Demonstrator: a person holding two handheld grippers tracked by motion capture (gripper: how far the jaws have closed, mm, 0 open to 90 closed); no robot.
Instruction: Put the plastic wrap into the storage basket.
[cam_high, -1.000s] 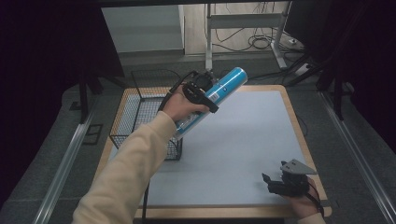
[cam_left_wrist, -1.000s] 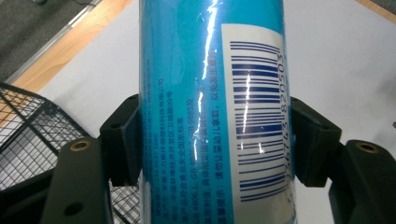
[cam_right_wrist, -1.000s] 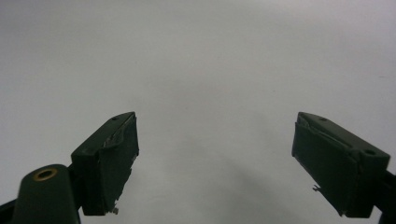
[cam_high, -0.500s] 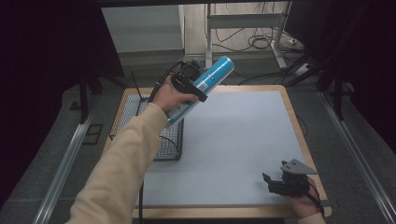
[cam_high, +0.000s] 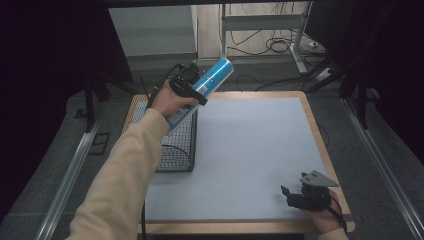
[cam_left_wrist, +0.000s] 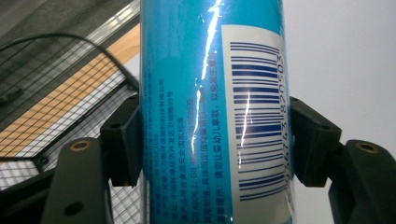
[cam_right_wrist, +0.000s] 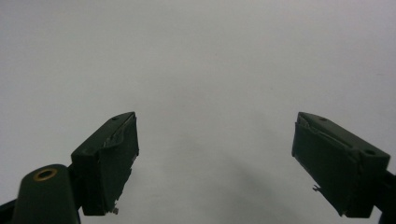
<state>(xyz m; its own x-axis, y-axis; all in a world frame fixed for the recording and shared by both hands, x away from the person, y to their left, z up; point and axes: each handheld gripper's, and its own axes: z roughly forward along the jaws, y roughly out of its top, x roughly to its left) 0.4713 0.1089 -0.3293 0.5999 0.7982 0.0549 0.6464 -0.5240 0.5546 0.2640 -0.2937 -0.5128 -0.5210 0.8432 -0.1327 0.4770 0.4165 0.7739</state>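
Left tongs (cam_high: 192, 89) clamped on blue cylindrical can (cam_high: 202, 90), barcode label facing camera in left gripper view (cam_left_wrist: 212, 116); can held tilted in air above black wire basket (cam_high: 172, 150) at table's (cam_high: 250, 150) left edge. Right tongs (cam_high: 292, 196) spread wide, holding nothing, resting low near table's front right corner, well apart from can.

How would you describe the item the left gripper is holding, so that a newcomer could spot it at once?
Start at the grey-topped table and go to the black wire basket at its far left. Tilted in the air above it is a bright blue can, clamped by the left gripper. It is the one glossy blue cylinder, with a white barcode label.
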